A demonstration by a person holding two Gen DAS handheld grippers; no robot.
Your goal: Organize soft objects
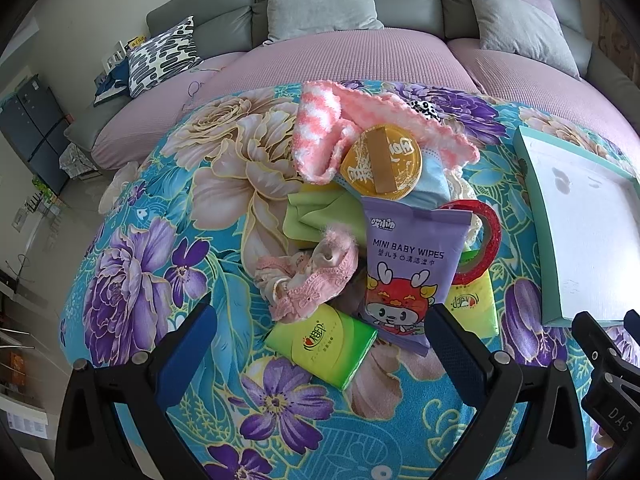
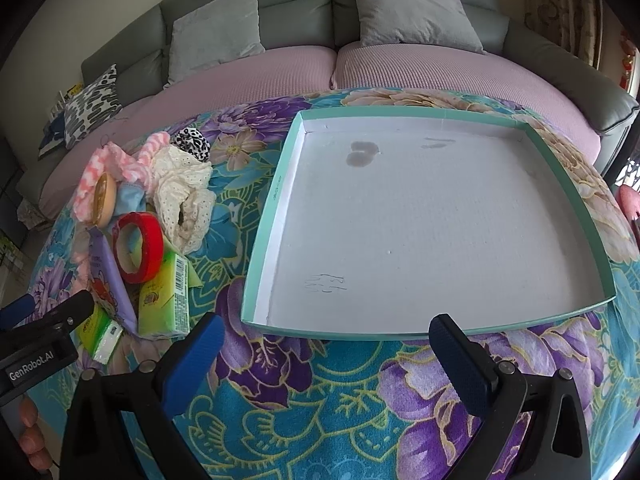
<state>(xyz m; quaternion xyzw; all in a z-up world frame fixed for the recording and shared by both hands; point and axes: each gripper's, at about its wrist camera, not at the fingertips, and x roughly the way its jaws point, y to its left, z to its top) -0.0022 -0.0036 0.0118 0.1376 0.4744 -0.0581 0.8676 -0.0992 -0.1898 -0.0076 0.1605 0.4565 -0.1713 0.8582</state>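
A pile lies on the floral cloth in the left wrist view: a pink-white fuzzy cloth (image 1: 320,128), pink lace socks (image 1: 308,276), a green cloth (image 1: 316,216), a purple baby wipes pack (image 1: 408,268), green tissue packs (image 1: 324,344), a gold round tin (image 1: 382,164) and a red tape roll (image 1: 486,236). My left gripper (image 1: 324,332) is open just short of the pile. In the right wrist view my right gripper (image 2: 328,340) is open in front of an empty teal-rimmed white tray (image 2: 280,200). The pile (image 2: 148,216) lies left of the tray, with a cream lace cloth (image 2: 184,196).
A grey sofa with lilac seat covers (image 2: 280,76) and grey cushions (image 2: 408,16) stands behind the table. A patterned pillow (image 1: 164,56) lies at its left end. The tray edge (image 1: 536,208) shows at right in the left view. The left gripper's body (image 2: 36,336) shows at the right view's left edge.
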